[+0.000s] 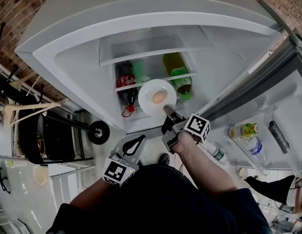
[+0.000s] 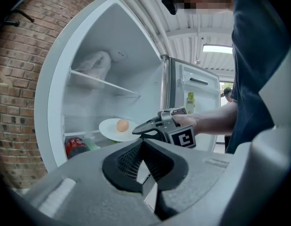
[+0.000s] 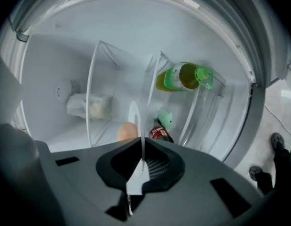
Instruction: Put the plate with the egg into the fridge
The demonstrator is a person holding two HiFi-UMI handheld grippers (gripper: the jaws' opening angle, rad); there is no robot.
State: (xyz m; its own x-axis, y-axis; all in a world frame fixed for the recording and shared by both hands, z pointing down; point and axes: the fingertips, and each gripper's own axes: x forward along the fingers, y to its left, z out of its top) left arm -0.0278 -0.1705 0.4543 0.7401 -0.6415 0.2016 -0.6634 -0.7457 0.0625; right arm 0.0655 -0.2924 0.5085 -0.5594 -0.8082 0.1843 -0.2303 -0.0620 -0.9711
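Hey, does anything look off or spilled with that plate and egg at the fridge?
Nothing stands out. The right gripper grips the plate by its rim. The plate looks level at the open fridge, and the egg sits whole near the plate's middle. No spill or damage shows.

Bright, even light; fisheye warp, dark corners; fridge (image 3: 136, 41) interior seemingly hazy.

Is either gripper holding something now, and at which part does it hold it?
The right gripper holds the white plate by its edge, with the egg lying on it. The left gripper holds nothing; its jaws are together.
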